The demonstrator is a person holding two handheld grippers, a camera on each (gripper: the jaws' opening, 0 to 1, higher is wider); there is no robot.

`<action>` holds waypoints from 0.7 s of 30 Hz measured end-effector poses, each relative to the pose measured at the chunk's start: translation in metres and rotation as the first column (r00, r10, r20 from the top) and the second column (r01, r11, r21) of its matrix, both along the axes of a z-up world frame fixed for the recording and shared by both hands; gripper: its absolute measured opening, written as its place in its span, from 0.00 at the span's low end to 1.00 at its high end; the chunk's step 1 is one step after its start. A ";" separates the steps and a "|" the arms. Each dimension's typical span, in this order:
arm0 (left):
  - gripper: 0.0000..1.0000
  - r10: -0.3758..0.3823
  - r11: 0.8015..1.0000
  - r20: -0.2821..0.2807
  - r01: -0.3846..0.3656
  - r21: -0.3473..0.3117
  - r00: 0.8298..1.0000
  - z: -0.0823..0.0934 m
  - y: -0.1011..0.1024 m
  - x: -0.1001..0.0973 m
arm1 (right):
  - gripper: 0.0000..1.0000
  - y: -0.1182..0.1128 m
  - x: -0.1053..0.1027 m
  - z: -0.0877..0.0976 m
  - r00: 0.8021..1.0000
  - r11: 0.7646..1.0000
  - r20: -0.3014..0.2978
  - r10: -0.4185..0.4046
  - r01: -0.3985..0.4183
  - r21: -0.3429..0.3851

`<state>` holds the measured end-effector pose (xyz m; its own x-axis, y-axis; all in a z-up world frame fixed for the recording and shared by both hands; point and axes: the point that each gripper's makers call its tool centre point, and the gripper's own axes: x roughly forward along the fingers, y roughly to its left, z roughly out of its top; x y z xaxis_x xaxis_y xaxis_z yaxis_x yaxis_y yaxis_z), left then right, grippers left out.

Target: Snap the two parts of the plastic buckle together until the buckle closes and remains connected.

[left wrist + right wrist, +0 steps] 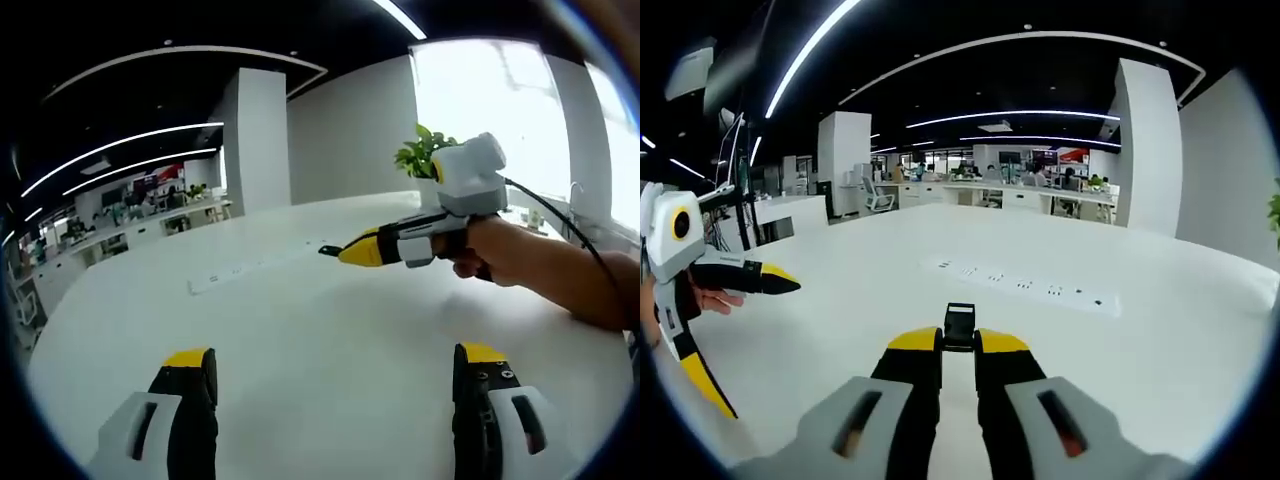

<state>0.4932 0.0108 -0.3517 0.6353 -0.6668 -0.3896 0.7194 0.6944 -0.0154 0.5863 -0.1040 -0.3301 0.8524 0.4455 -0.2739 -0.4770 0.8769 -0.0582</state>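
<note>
Right gripper (958, 342) clamped on one black buckle part (960, 326) above the white counter (1160, 350), left gripper (335, 362) jaws apart, empty; mating part unseen, likely next to fetch.

Left gripper (335, 365): black fingers (190, 410), yellow tips, light grey housings behind with dark oblong slots. Small screws visible on right-hand finger.

Right gripper (958, 340): same scheme, black fingers capped yellow, grey shells, each with recessed slot, one showing reddish mark.

Right gripper seen from left gripper view (330, 251): yellow tapered nose, black midsection, white-grey body, black cable (560, 215) trailing from rear.

Person's hand (490, 250): bare forearm, no sleeve visible.
</note>
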 end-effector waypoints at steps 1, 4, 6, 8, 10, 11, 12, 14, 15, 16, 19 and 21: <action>1.00 0.001 1.000 0.001 -0.001 0.000 1.000 0.000 0.000 0.001 | 0.11 0.001 0.000 -0.001 1.000 1.000 -0.002 0.003 -0.003 -0.002; 1.00 0.001 1.000 0.001 -0.001 -0.004 1.000 0.001 0.000 0.002 | 0.11 0.002 -0.002 -0.004 1.000 1.000 -0.005 0.010 -0.010 -0.017; 1.00 0.000 1.000 0.002 0.000 -0.003 1.000 0.002 -0.001 0.003 | 0.11 0.000 0.000 -0.004 1.000 1.000 -0.006 0.008 -0.008 -0.023; 1.00 -0.003 1.000 0.004 0.003 -0.004 1.000 0.002 -0.002 0.001 | 0.11 0.000 0.002 -0.003 1.000 1.000 -0.004 0.004 -0.004 -0.021; 1.00 -0.005 1.000 0.005 0.005 -0.005 1.000 0.003 -0.002 0.000 | 0.11 0.002 0.006 -0.003 1.000 1.000 -0.007 0.006 -0.006 -0.014; 1.00 -0.006 1.000 0.004 0.007 -0.007 1.000 0.003 -0.002 0.001 | 0.11 0.004 0.008 -0.003 1.000 1.000 -0.006 0.009 -0.009 -0.015; 1.00 -0.006 1.000 0.003 0.006 -0.010 1.000 0.003 -0.001 0.003 | 0.11 0.005 0.011 -0.004 1.000 1.000 -0.007 0.013 -0.013 -0.021; 1.00 0.000 1.000 0.001 0.000 -0.011 1.000 0.002 0.000 0.004 | 0.11 0.008 0.014 -0.006 1.000 1.000 -0.011 0.018 -0.018 -0.025; 1.00 0.002 1.000 -0.002 -0.002 -0.012 1.000 0.001 0.001 0.004 | 0.11 0.009 0.015 -0.006 1.000 0.999 -0.013 0.019 -0.020 -0.028; 1.00 0.004 1.000 -0.005 -0.004 -0.015 1.000 0.001 0.001 0.005 | 0.11 0.010 0.016 -0.007 1.000 0.999 -0.014 0.020 -0.020 -0.030; 1.00 0.007 1.000 -0.006 -0.007 -0.019 1.000 0.002 0.002 0.005 | 0.11 0.010 0.020 -0.005 1.000 0.999 -0.015 0.020 -0.020 -0.030; 1.00 0.005 1.000 -0.006 -0.005 -0.019 1.000 0.002 0.002 0.005 | 0.11 0.009 0.026 -0.004 1.000 0.999 -0.012 0.019 -0.019 -0.028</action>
